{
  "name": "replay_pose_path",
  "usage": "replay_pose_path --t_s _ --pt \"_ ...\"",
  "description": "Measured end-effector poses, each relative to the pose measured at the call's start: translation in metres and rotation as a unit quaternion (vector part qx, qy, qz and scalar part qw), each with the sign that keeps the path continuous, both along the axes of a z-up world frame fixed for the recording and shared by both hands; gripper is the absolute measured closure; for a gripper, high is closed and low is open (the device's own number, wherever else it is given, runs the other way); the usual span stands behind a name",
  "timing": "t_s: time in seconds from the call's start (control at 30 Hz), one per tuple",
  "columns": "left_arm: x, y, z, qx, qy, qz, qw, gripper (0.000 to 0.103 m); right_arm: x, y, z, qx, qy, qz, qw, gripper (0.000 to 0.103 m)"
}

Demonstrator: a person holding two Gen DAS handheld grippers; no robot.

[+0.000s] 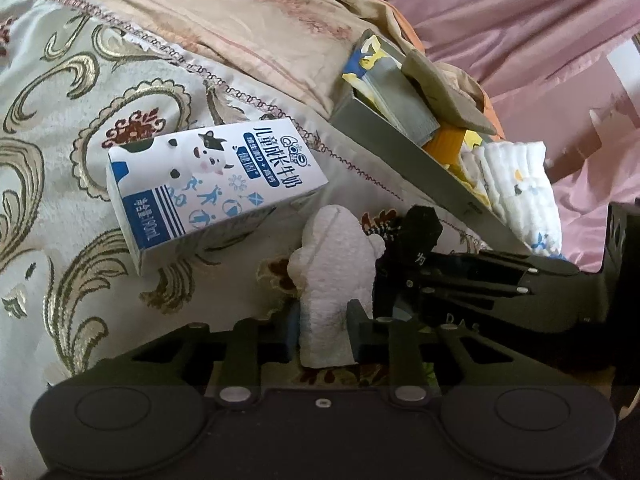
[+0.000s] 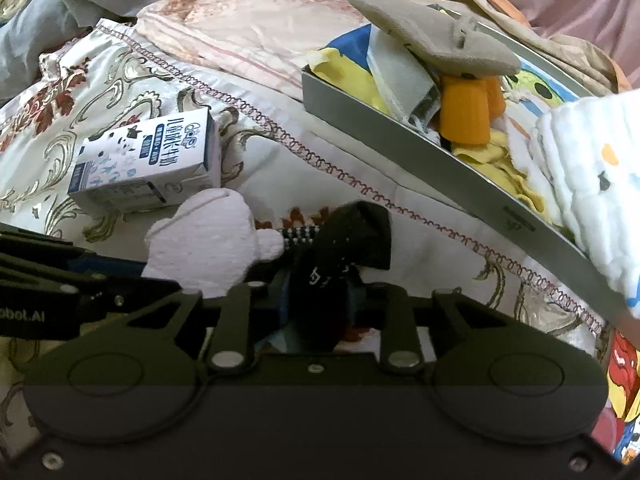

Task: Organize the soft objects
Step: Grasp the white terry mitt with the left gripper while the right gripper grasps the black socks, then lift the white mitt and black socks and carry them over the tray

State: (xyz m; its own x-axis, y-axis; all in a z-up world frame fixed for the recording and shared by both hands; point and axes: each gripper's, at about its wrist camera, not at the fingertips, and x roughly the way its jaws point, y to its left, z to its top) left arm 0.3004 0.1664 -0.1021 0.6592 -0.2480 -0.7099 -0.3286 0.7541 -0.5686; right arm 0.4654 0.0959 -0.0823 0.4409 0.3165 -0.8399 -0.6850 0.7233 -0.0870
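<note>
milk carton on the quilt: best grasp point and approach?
Grip the milk carton across its two long narrow sides, near mid-length, coming from above. It lies flat on its broad face on the patterned quilt, so those sides are exposed and parallel. The white sock sits close to its near end, so probably avoid that end.

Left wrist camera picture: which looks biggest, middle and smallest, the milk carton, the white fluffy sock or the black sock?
1. Milk carton, clearly biggest.
2. White fluffy sock, though it lies nearer the camera, which enlarges it.
3. Black sock, smallest; the right gripper hides part of it.
</note>
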Motion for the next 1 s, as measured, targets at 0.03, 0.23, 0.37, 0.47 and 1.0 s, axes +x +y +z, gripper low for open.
replay_pose_path --t_s 0.03,0.23,0.37,0.47,1.0 --pt "0.0 0.0 0.0 -0.003 -0.001 0.001 1.0 0.079 -0.001 0.0 0.0 0.0 -0.002 0.001 1.0 0.09" --pt "-0.001 0.0 0.003 -0.007 -0.01 -0.003 0.9999 0.083 -0.01 -0.003 0.003 -0.002 -0.02 0.003 1.0 0.099" --pt "-0.002 0.002 0.008 -0.011 -0.029 -0.007 0.9995 0.086 -0.018 -0.007 0.006 0.004 -0.034 0.0 0.999 0.1" --pt "-0.005 0.004 0.011 -0.017 -0.049 -0.004 0.9987 0.088 -0.025 -0.012 0.011 0.005 -0.047 -0.006 0.999 0.1" --pt "-0.021 0.005 0.047 0.03 -0.17 0.029 0.9846 0.091 -0.065 -0.054 0.076 0.01 -0.141 -0.004 0.99 0.101"
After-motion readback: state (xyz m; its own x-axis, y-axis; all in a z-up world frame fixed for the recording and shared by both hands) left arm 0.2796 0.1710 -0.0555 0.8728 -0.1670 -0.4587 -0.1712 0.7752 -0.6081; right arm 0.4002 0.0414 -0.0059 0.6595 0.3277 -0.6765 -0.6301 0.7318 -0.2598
